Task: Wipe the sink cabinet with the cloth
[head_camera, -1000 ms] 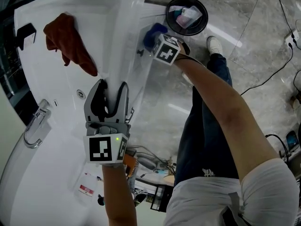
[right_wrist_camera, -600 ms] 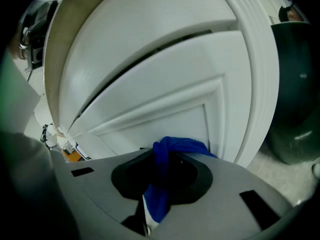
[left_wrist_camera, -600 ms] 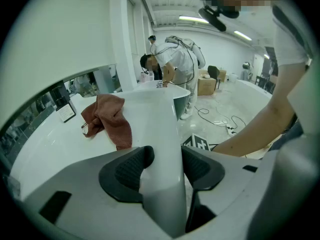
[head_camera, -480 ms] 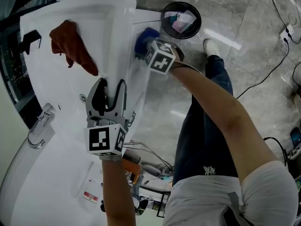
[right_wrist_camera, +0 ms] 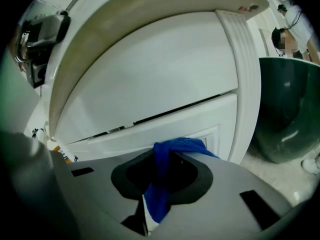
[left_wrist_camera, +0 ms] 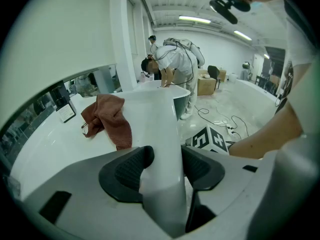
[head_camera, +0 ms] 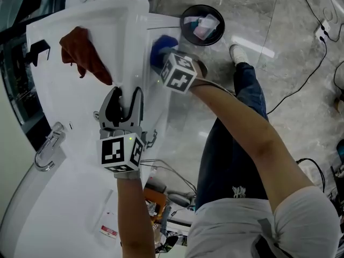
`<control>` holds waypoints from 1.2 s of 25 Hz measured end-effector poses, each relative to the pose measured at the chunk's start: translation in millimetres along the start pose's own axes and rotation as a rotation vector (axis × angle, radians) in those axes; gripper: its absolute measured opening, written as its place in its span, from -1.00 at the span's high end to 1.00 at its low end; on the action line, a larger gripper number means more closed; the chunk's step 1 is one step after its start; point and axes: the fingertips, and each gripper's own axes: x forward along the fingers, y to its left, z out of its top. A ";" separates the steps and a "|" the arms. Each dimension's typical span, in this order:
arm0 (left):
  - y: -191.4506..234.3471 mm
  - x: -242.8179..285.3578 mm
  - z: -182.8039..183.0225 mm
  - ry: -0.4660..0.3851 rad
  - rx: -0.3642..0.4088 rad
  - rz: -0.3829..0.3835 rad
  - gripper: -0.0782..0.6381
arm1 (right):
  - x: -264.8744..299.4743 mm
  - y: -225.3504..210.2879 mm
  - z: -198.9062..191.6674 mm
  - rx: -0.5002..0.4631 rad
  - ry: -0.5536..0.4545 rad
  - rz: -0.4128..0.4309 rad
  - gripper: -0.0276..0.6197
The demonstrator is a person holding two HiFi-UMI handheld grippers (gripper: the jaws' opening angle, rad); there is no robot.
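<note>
Right gripper (right_wrist_camera: 162,173) pinched tight on the blue cloth (right_wrist_camera: 175,145), bunched just ahead against the sink cabinet (right_wrist_camera: 165,84). Left gripper (left_wrist_camera: 162,166) clamps the sink rim (left_wrist_camera: 157,119), bracing. Best now: even pressure, overlapping strokes.

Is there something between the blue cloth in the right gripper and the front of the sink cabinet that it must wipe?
Nothing visible. The right gripper is shut on the blue cloth, and the cloth faces the white cabinet front directly, with no object between them. The dark bin stands off to the side.
</note>
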 end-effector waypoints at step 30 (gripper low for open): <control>1.2 0.1 2.5 0.002 0.002 0.000 0.15 | 20.5 36.3 -19.9 0.101 -0.041 -0.008 0.69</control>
